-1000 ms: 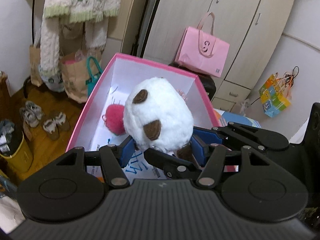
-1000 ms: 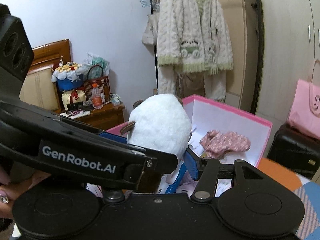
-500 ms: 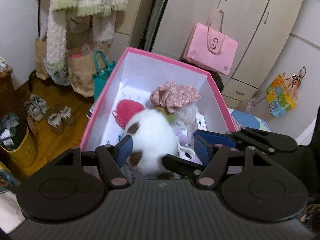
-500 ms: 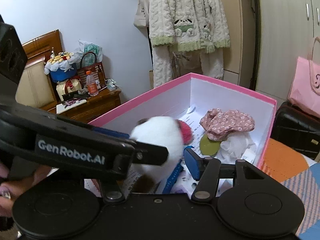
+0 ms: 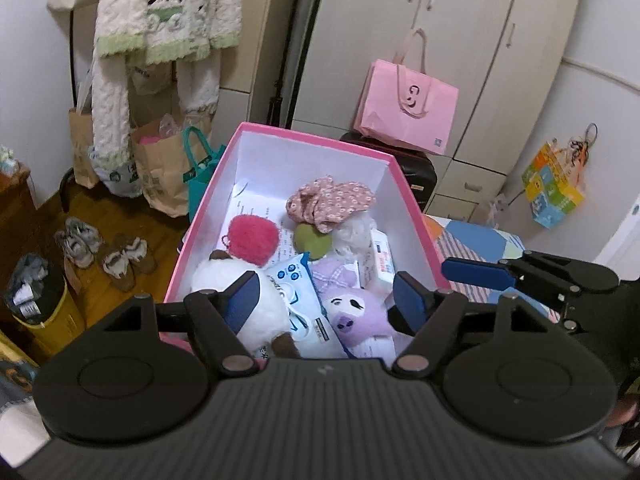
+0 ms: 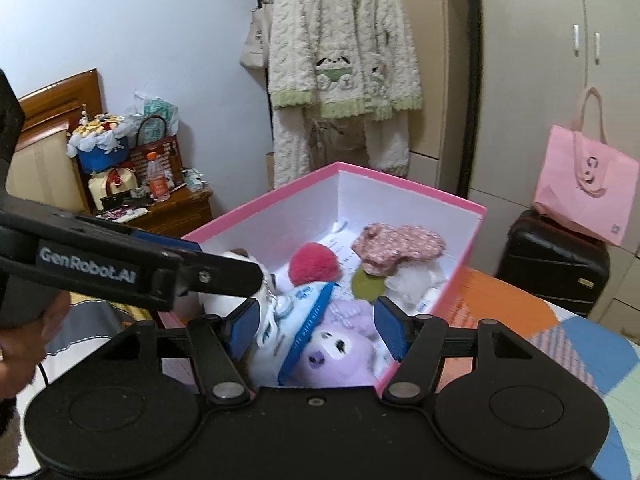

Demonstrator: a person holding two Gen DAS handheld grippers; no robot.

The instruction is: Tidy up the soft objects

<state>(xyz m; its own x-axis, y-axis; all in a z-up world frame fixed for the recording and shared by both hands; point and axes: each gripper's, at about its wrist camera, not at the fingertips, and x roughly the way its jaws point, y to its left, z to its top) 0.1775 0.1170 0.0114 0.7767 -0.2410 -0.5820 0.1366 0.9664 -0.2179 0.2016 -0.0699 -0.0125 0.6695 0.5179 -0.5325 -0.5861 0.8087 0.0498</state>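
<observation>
We see white plush [image 5: 236,300] lying in pink box [image 5: 308,142], 7 o'clock corner, beside purple plush [image 5: 356,312]. Left gripper [image 5: 326,294] and right gripper [image 6: 316,320] fingers opening, empty. We spot nothing soft left outside.

"GenRobot.AI" on left gripper [image 6: 320,312] arm.

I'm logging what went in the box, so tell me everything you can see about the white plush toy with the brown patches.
The white plush toy is round, fluffy and white, with dark brown felt-like patches at its top and bottom. It lies in the near left corner of the pink box, against the left wall, beside the blue wipes pack and below the pink pompom. The left claw hangs above it, jaws opening, not gripping it.
</observation>
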